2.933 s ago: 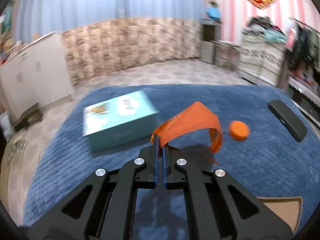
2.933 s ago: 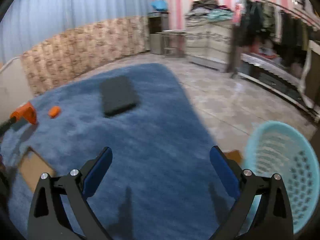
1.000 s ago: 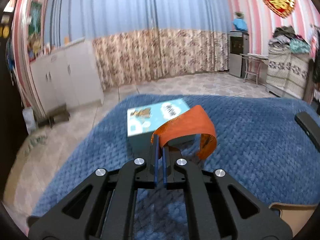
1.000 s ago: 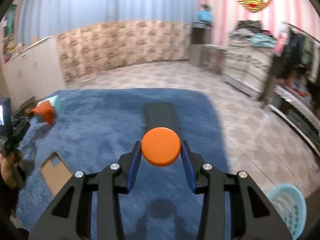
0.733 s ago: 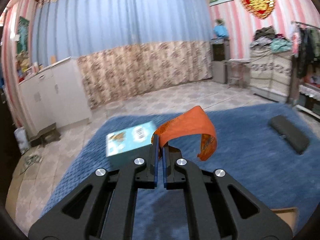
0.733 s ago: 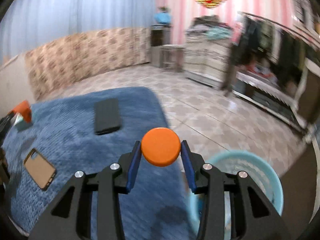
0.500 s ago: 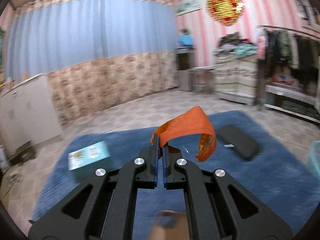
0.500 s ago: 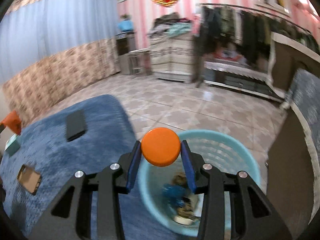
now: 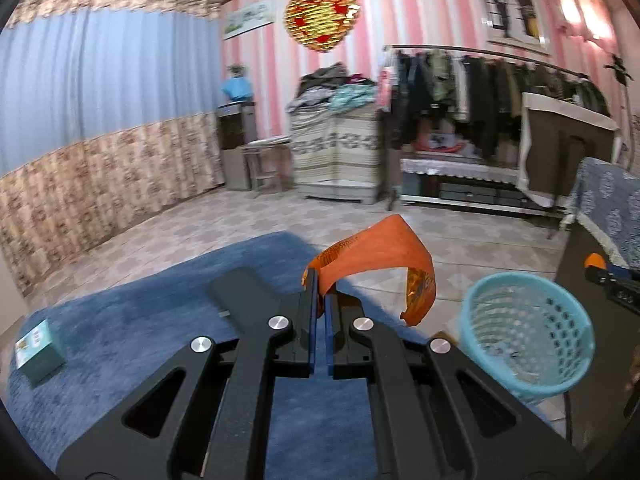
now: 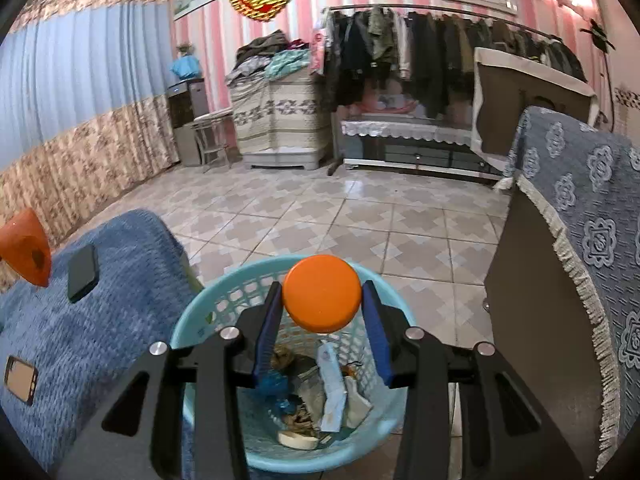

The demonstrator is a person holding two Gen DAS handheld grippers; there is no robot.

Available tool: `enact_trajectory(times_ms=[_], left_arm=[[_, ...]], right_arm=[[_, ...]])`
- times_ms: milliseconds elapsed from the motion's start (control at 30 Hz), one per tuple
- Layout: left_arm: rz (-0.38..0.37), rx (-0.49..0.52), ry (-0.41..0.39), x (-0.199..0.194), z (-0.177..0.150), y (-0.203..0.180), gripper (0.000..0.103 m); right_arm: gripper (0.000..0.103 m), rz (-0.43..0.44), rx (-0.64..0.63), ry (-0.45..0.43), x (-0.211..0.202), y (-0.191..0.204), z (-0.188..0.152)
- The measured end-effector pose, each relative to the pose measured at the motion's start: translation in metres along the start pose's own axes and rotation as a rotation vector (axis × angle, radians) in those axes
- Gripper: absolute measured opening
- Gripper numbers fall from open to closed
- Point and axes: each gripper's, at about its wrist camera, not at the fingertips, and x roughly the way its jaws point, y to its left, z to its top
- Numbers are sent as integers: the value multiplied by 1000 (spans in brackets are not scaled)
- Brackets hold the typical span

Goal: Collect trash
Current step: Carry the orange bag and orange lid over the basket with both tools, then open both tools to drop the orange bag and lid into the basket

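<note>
Two claws are showing: the left claw (image 9: 319,280) is pinching one orange wrapper (image 9: 372,250), the right claw (image 10: 322,312) one orange cap (image 10: 322,298). Below the right claw, one blue basket (image 10: 192,320) is sitting. Left of it, two phones (image 10: 83,267) (image 10: 20,374) are lying; left of the left claw, one teal box (image 9: 38,350).

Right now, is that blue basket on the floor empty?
No. The right claw's camera looks down into the blue basket, and wrappers and other scraps already lie at its bottom.
</note>
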Motion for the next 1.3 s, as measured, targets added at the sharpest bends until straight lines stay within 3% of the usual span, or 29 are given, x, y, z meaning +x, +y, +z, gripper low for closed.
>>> enact_trajectory(times_ms=[367, 1000, 1167, 1233, 1300], left_arm=[[-137, 60, 37, 15, -2, -89, 2], [-263, 178, 218, 82, -31, -179, 2], [-244, 203, 238, 90, -37, -187, 2], [-237, 201, 246, 96, -35, -187, 5], [-225, 195, 246, 100, -33, -184, 23]], right_arm=[[40, -28, 125, -17, 3, -54, 1], [40, -37, 147, 21, 19, -64, -6], [40, -23, 147, 41, 25, -62, -9], [40, -20, 143, 48, 28, -62, -8], [40, -15, 145, 51, 29, -60, -10]])
